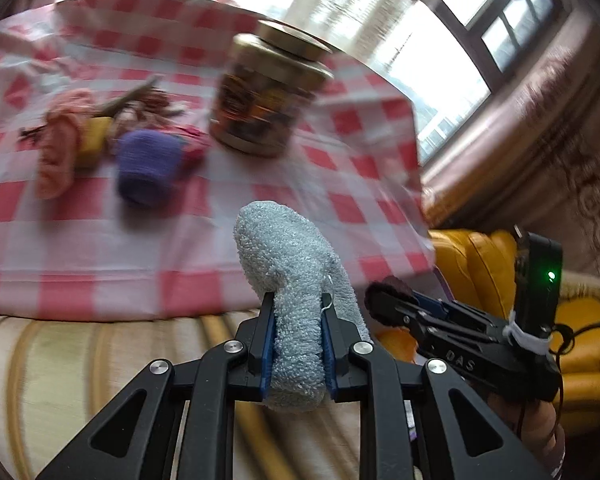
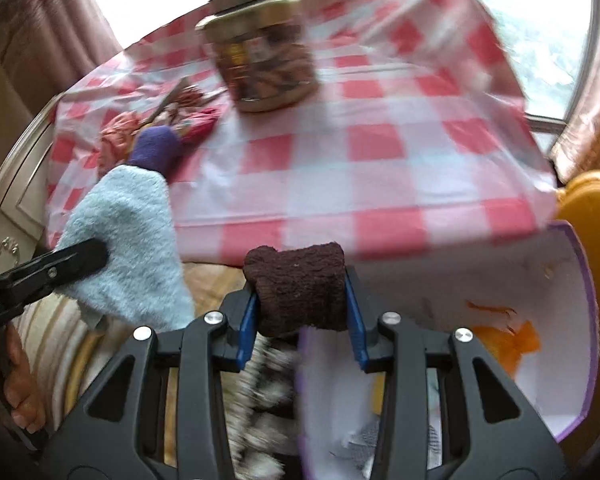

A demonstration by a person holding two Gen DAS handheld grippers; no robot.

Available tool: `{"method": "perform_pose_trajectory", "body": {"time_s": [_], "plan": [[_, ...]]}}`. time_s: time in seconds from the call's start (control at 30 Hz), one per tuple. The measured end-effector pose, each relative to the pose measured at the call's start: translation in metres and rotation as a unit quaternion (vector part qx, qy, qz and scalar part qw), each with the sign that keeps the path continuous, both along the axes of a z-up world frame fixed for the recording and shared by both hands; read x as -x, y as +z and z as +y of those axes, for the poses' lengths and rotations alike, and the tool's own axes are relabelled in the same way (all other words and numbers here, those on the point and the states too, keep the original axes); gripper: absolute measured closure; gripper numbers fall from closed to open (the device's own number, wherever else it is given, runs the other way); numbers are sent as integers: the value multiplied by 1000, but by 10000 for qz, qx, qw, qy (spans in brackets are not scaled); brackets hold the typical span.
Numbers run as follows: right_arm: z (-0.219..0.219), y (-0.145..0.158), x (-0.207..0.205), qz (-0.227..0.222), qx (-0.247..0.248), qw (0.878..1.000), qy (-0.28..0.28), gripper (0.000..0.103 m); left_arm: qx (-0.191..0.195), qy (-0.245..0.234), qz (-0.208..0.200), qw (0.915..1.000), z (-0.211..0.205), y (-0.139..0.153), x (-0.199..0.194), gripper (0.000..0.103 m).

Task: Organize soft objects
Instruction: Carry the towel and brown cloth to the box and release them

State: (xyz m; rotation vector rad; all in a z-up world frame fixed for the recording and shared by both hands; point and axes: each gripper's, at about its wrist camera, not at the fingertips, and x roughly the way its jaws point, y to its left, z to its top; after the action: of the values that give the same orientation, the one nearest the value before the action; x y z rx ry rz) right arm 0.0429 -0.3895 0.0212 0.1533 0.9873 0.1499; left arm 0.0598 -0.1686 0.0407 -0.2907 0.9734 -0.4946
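Observation:
My left gripper (image 1: 298,320) is shut on a fluffy light-blue sock (image 1: 288,256), held in front of the table's near edge; the sock also shows in the right wrist view (image 2: 128,240). My right gripper (image 2: 300,300) is shut on a rolled dark-brown sock (image 2: 298,286), held over a purple-rimmed white box (image 2: 540,320); it also shows in the left wrist view (image 1: 388,300). On the red-and-white checked tablecloth (image 1: 100,240) lie a purple rolled sock (image 1: 148,168), a pink-orange sock (image 1: 60,144), a yellow one (image 1: 96,140) and a red one (image 1: 194,146).
A gold-lidded jar (image 1: 264,92) stands mid-table behind the socks; it also shows in the right wrist view (image 2: 264,56). A yellow leather sofa (image 1: 580,360) is at the right. A striped cloth (image 1: 60,380) lies below the table edge. Orange fabric (image 2: 508,340) lies in the box.

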Motion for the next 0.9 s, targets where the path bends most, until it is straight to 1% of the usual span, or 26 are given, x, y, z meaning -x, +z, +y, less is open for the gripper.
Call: {"method": "perform_pose_trajectory", "body": {"time_s": [0.23,0.33,0.43,0.5,0.57,0.6,0.63,0.67,0.73,0.9], "plan": [[-56,-10,21,112,133,9979,-627,61,-46,-711,40,9975,-58,1,18,82],[-71,-13,27,159,111,9967,-791,58,-38,-976,72,9952,-75,0,23,82],[-82,-14,32,159,223,9953,-924,58,-38,-1216,86,9925,-92,0,29,82],[-89,-15,34,172,172,9947,-1000,51,-38,-1371,83,9905,-102,1,34,81],[-96,-15,36,179,131,9938,-1094,34,-42,-1497,77,9887,-111,2,37,70],[-100,-15,36,164,122,9931,-1155,31,-41,-1553,75,9878,-114,2,38,66],[-103,-14,37,145,117,9925,-1207,28,-38,-1589,65,9873,-116,3,39,56],[-105,-14,38,129,107,9922,-1238,28,-37,-1620,34,9868,-119,4,40,49],[-108,-13,40,122,73,9916,-1289,28,-49,-1651,-16,9863,-122,5,41,48],[-104,-14,38,143,21,9922,-1240,28,-55,-1585,16,9873,-117,4,37,48]]}}
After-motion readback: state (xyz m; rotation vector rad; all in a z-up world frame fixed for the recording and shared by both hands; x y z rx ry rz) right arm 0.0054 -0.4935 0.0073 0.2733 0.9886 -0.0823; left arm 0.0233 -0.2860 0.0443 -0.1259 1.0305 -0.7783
